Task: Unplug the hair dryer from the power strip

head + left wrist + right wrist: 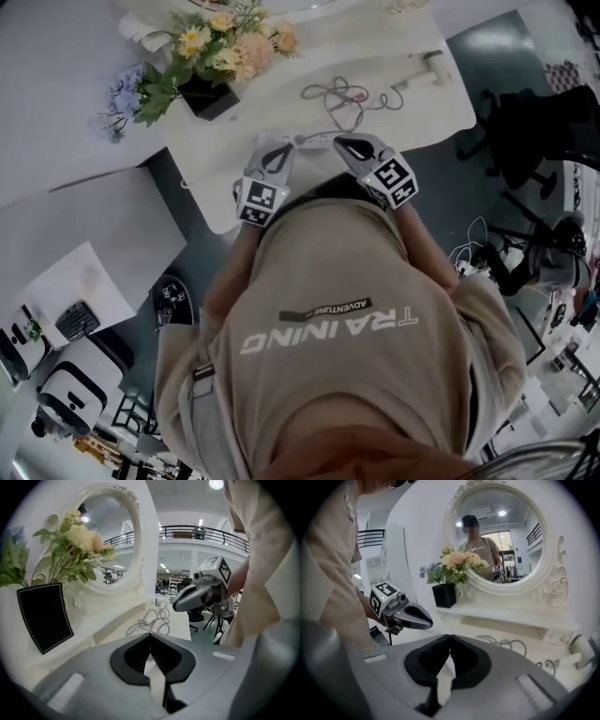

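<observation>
- Table point(412, 112): directly in front of the person point(347, 328).
- Mirror point(501, 536): upright at the back of the table.
- Vase point(208, 97): on the table's left part, in front of the mirror's left side, with the flowers point(220, 42) standing in it.
- Cord point(337, 97): coiled on the tabletop at its middle, right of the vase.
- Hair dryer point(427, 70): lying on the table near its right end, right of the cord.
- Left gripper point(279, 147) and right gripper point(347, 142): side by side over the table's near edge, apart, on the near side of the cord.
</observation>
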### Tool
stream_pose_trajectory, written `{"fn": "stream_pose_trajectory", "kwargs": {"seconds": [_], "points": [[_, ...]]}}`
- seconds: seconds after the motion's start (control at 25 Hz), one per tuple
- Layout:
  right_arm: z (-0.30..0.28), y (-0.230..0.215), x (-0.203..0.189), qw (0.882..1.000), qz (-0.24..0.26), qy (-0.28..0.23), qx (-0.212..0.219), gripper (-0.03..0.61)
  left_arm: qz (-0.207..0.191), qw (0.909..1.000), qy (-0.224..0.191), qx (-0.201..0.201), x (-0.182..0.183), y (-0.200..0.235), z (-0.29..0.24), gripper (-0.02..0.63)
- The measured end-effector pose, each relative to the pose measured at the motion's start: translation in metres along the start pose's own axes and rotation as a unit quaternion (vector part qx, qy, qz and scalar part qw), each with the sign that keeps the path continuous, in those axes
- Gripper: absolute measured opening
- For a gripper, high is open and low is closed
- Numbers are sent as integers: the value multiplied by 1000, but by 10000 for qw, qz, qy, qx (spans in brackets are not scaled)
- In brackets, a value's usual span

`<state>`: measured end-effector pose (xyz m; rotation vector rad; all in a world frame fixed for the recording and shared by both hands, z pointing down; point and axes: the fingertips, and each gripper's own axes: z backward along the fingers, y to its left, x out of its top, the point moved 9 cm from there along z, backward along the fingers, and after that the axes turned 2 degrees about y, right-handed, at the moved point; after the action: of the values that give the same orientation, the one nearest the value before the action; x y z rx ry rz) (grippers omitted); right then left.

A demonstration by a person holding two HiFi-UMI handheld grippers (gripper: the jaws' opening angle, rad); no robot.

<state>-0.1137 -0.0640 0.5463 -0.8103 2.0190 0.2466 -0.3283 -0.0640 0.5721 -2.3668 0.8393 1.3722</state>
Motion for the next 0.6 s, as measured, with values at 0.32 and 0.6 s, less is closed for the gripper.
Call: {"fn": "stream_pose_trajectory", "kwargs": {"seconds": [0.32, 0.6], "points": [[-28, -14, -53, 9965, -365, 707, 241, 5, -248, 9980, 581, -12, -14, -4, -28, 9], [-48, -26, -55, 9934, 233, 1064, 356, 5, -368, 9929, 1129, -49, -16, -12, -54, 127]]}}
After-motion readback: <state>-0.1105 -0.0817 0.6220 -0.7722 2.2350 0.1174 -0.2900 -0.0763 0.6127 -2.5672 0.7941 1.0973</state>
